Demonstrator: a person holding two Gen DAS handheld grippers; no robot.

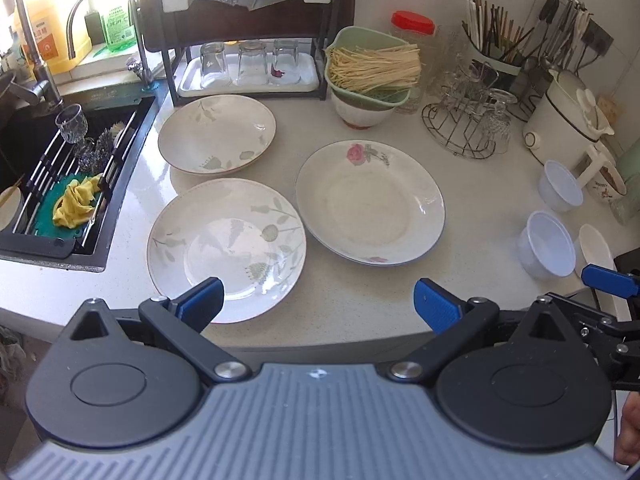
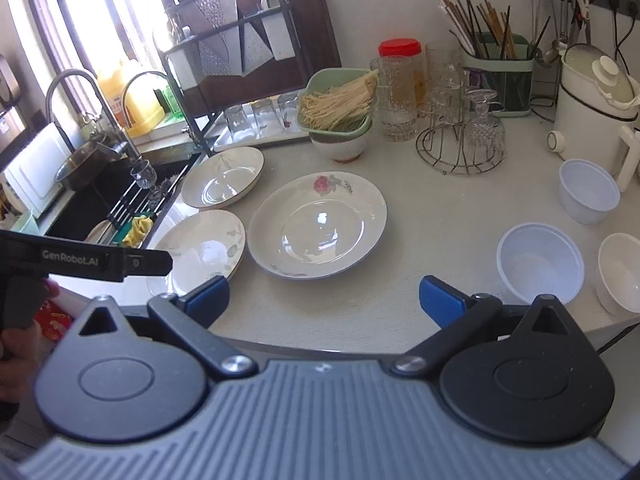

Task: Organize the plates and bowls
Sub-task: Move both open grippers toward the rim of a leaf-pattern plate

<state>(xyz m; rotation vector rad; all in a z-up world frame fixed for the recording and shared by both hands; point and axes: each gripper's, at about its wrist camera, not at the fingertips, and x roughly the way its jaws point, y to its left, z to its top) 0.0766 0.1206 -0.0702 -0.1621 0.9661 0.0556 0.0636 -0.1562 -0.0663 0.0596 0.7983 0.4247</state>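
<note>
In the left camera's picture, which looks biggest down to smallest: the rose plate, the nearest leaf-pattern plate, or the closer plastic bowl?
1. Nearest leaf plate and rose plate: look about alike; the leaf plate's nearness makes ranking them unsure.
2. Closer plastic bowl: clearly smallest.

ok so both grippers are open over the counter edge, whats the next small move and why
Probably ease the left gripper forward and down onto the near rim of the leaf-pattern plate. That plate lies closest to it, its rim already beside the left finger, and all three plates lie separate and unstacked. The right gripper is open and holds nothing, nearer the plastic bowls.
</note>
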